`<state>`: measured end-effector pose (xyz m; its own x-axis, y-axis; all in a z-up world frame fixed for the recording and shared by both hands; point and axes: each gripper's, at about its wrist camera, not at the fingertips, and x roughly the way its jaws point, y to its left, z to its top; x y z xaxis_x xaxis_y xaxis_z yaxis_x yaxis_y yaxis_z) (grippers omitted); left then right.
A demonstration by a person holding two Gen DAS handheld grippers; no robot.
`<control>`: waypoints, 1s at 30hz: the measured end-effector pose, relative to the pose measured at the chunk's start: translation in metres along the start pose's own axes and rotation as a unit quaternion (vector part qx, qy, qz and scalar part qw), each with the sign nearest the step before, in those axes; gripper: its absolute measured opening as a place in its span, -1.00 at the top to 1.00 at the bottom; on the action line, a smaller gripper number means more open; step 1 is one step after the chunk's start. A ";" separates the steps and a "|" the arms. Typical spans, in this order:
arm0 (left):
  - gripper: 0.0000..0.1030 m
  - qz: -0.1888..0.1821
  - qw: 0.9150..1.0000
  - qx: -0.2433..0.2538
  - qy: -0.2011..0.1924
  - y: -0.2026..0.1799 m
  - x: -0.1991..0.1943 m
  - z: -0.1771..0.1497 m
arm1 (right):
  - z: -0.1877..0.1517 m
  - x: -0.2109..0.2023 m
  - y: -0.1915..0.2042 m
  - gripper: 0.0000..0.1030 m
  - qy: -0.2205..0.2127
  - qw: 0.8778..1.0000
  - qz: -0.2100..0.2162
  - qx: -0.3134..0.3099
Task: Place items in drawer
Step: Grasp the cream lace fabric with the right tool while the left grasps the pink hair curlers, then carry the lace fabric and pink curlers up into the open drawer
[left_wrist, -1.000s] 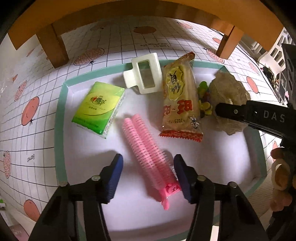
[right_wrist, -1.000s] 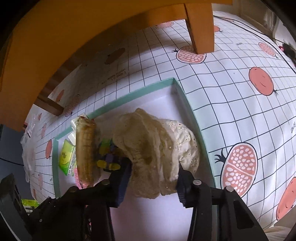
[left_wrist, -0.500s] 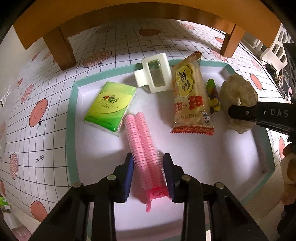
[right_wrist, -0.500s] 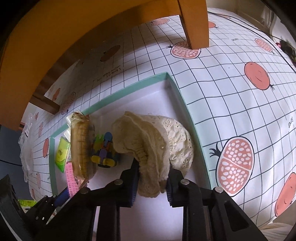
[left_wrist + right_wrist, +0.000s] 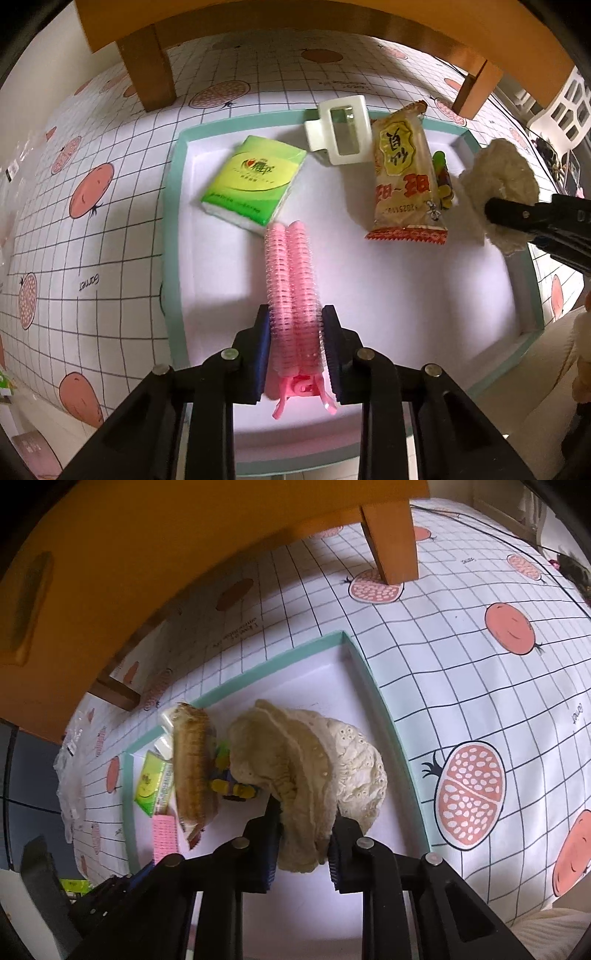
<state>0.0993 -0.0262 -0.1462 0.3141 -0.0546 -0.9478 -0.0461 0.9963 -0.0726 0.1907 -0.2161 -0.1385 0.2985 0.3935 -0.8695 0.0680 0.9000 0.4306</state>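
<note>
A shallow white tray with a teal rim (image 5: 171, 206) lies on the patterned floor mat. My left gripper (image 5: 295, 332) is shut on a pink hair roller clip (image 5: 291, 280), lifted a little off the tray. My right gripper (image 5: 303, 830) is shut on a cream lace cloth (image 5: 317, 760) at the tray's right side (image 5: 388, 720); that cloth (image 5: 498, 184) and gripper arm show at the right in the left wrist view. In the tray lie a green tissue pack (image 5: 255, 177), a white claw clip (image 5: 341, 133), a snack packet (image 5: 404, 173) and a small colourful toy (image 5: 232, 782).
Orange wooden furniture stands above the mat, with legs (image 5: 147, 70) at the back left and back right (image 5: 391, 531). The white mat with red fruit prints (image 5: 469, 794) surrounds the tray. A person's fingers (image 5: 581, 354) show at the right edge.
Both grippers went from open to shut, the left on the pink roller clip and the right on the lace cloth. Both items have since risen slightly off the tray.
</note>
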 end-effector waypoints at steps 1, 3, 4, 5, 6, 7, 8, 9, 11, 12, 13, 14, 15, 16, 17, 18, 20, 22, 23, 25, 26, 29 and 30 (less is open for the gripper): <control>0.46 -0.001 1.000 -0.002 -0.001 0.001 -0.002 0.000 | -0.001 -0.003 -0.001 0.56 -0.003 1.000 0.001 0.001; 0.46 -0.004 1.000 -0.005 -0.004 0.002 -0.006 0.000 | -0.003 -0.010 -0.002 0.56 -0.010 1.000 0.007 0.008; 0.46 -0.006 1.000 -0.007 -0.008 0.003 -0.010 0.001 | -0.003 -0.014 -0.002 0.56 -0.013 1.000 0.009 0.011; 0.46 -0.009 1.000 -0.008 -0.013 0.004 -0.014 0.002 | -0.004 -0.018 -0.002 0.56 -0.016 1.000 0.011 0.014; 0.46 -0.012 1.000 -0.009 -0.019 0.005 -0.019 0.002 | -0.005 -0.022 -0.002 0.56 -0.020 1.000 0.014 0.017; 0.46 -0.014 1.000 -0.010 -0.023 0.004 -0.023 0.004 | -0.005 -0.026 -0.003 0.56 -0.024 0.999 0.018 0.018; 0.46 -0.017 0.999 -0.011 -0.029 0.004 -0.027 0.005 | -0.005 -0.032 -0.001 0.56 -0.030 0.999 0.020 0.018; 0.46 -0.021 0.999 -0.011 -0.039 0.003 -0.035 0.008 | -0.006 -0.037 0.001 0.56 -0.035 0.999 0.020 0.014; 0.46 -0.028 0.998 -0.011 -0.052 0.000 -0.046 0.012 | -0.006 -0.046 0.007 0.56 -0.044 0.999 0.020 0.005; 0.46 -0.032 0.998 -0.011 -0.061 -0.002 -0.052 0.015 | -0.007 -0.052 0.011 0.56 -0.050 0.999 0.019 -0.003; 0.46 -0.037 0.997 -0.010 -0.072 -0.003 -0.060 0.018 | -0.008 -0.057 0.014 0.56 -0.055 0.998 0.019 -0.012; 0.46 -0.041 0.996 -0.008 -0.083 -0.005 -0.069 0.020 | -0.009 -0.062 0.018 0.56 -0.061 0.998 0.016 -0.023; 0.46 -0.044 0.995 -0.007 -0.089 -0.004 -0.073 0.023 | -0.011 -0.069 0.024 0.56 -0.069 0.997 0.012 -0.037; 0.46 -0.048 0.994 -0.005 -0.102 -0.006 -0.083 0.026 | -0.011 -0.073 0.028 0.56 -0.074 0.996 0.011 -0.043; 0.46 -0.051 0.992 -0.003 -0.112 -0.007 -0.091 0.028 | -0.012 -0.078 0.031 0.56 -0.079 0.996 0.011 -0.049; 0.46 -0.053 0.992 -0.001 -0.118 -0.007 -0.095 0.030 | -0.013 -0.084 0.034 0.56 -0.085 0.995 0.012 -0.052; 0.46 -0.059 0.989 0.002 -0.135 -0.008 -0.110 0.035 | -0.013 -0.095 0.040 0.56 -0.094 0.994 0.013 -0.057; 0.46 -0.066 0.986 0.003 -0.154 -0.010 -0.125 0.040 | -0.013 -0.108 0.046 0.55 -0.108 0.992 0.015 -0.065; 0.46 -0.070 0.984 0.003 -0.163 -0.010 -0.133 0.041 | -0.012 -0.116 0.050 0.55 -0.117 0.991 0.016 -0.070; 0.46 -0.077 0.981 0.003 -0.180 -0.010 -0.148 0.043 | -0.013 -0.129 0.056 0.55 -0.131 0.988 0.020 -0.075; 0.46 -0.079 0.979 0.003 -0.185 -0.011 -0.152 0.044 | -0.012 -0.135 0.059 0.55 -0.138 0.987 0.022 -0.077; 0.46 -0.089 0.973 0.006 -0.212 -0.012 -0.175 0.048 | -0.013 -0.155 0.069 0.55 -0.159 0.983 0.027 -0.085; 0.46 -0.092 0.971 0.008 -0.221 -0.012 -0.183 0.049 | -0.012 -0.162 0.073 0.55 -0.165 0.982 0.028 -0.088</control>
<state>0.0894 -0.0248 0.0432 0.6925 -0.2008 -0.6929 0.0629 0.9736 -0.2193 0.1362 -0.2119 0.0305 0.5919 0.3876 -0.7067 -0.1143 0.9083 0.4024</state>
